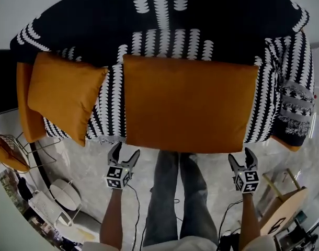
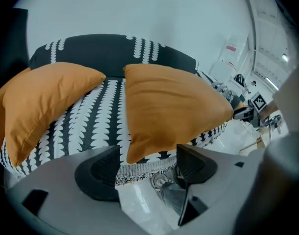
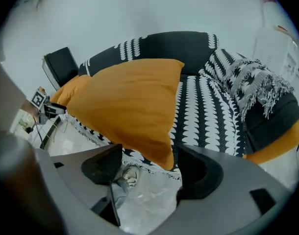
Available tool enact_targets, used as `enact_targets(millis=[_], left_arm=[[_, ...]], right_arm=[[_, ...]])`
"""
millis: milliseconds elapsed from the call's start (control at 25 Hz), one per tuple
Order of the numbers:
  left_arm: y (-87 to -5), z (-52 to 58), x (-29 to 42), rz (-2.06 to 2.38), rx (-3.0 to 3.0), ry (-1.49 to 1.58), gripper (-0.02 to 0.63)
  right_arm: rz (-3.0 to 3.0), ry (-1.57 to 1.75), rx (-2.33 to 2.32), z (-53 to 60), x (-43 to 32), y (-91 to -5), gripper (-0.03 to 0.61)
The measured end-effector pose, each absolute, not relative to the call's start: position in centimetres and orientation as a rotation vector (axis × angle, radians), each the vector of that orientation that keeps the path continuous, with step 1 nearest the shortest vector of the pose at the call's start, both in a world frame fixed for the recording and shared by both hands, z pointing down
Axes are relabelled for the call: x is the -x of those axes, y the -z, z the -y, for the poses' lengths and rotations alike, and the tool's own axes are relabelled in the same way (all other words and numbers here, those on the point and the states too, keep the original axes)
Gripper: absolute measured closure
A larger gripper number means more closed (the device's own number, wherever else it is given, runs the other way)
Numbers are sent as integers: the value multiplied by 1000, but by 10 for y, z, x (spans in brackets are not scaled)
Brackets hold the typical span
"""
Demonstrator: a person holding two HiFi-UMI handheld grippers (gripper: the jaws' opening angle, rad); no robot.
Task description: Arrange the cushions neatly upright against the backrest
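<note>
Just beyond both grippers, the large orange cushion point(image 1: 188, 103) lies flat on the sofa point(image 1: 110, 103) seat, its near edge overhanging the front. The left gripper point(image 1: 125, 150) hangs near its near-left corner and the right gripper point(image 1: 240, 156) near its near-right corner, neither touching it. Both pairs of jaws are released and empty. Two bare forearms reach forward, grippers tilted down. Two orange cushions show; the smaller cushion point(image 1: 63, 95) lies at the seat's left end.

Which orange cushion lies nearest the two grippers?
The big middle cushion, reaching the front edge of the sofa; the smaller cushion lies off at the left end.
</note>
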State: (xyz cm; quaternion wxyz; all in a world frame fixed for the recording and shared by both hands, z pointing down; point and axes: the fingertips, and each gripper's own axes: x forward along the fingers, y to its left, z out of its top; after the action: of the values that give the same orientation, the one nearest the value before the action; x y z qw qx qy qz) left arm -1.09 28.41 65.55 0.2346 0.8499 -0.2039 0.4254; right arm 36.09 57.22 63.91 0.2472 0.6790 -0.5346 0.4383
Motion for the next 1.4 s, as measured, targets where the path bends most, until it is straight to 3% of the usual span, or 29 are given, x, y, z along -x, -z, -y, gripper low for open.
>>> enact_targets(millis=[280,360,560,760,1160,1400], left_arm=[[-694,-287,0,460,-2372,-1312,265],[-698,-286,-5,412,-2354,-1343,269],[-677,-287,-14,380,-2396,-1286,415],[-630,-276,-28,394,-2476,-1144,459],[-469,-173,-113,428,-2770,-731,458],[-414,-75,-184,492,-2840,-572,451]], right_arm=[[1476,-1058,-1664,-551,-362,-670,246],[1490,-1026,-1635,-543,-358,-670,328],[1514,-1106,-1746,-536,-359,-653,445],[1559,-1062,-1876,-519,-375,-606,456],[1691,-758,-2187,-410,-467,-459,446],[1767,-608,-2297,-323,-536,-405,434]])
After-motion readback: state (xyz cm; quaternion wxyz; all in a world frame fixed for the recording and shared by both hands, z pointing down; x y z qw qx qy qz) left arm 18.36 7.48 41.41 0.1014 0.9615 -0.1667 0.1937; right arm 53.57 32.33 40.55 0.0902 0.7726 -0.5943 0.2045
